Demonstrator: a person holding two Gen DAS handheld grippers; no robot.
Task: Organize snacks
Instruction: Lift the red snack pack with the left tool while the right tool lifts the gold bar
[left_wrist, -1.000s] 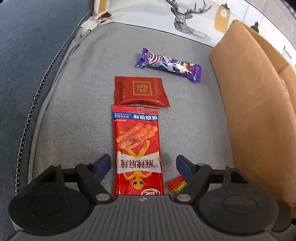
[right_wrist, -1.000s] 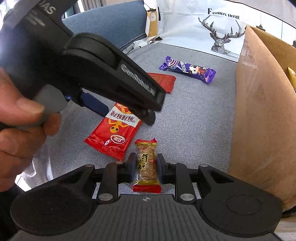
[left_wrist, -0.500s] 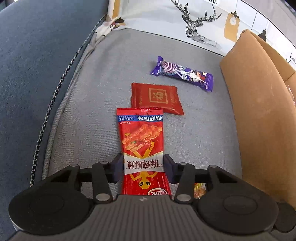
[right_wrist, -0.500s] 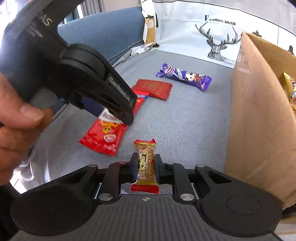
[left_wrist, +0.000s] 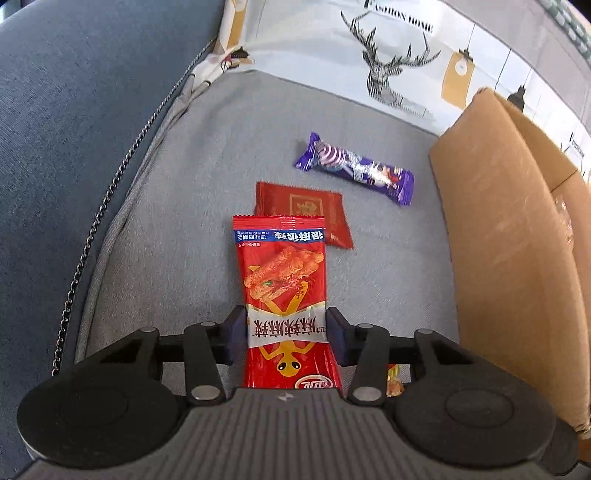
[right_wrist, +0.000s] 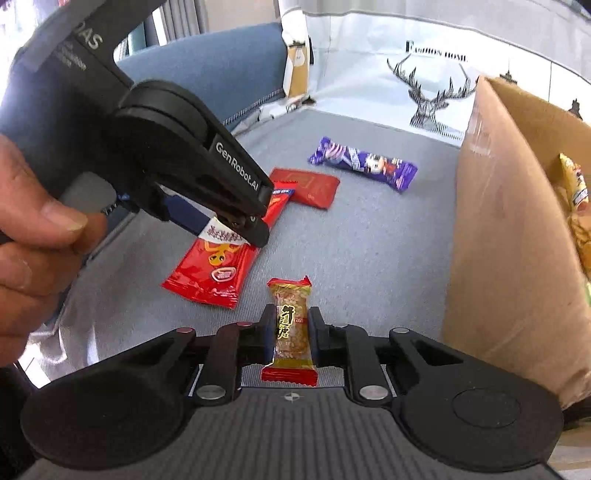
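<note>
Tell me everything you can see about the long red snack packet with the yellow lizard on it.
The long red snack packet is a glossy, flat foil-like pouch with crimped ends, a blue strip near its far end, a picture of fried sticks, a white label band and a yellow lizard. It lies lengthwise on the grey cushion, its far end overlapping the dark red square packet. The left gripper has its jaws closed on the white band from both sides.

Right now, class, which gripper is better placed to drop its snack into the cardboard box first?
Right gripper: it grips the small brown snack beside the cardboard box; the left sits farther off.
</note>
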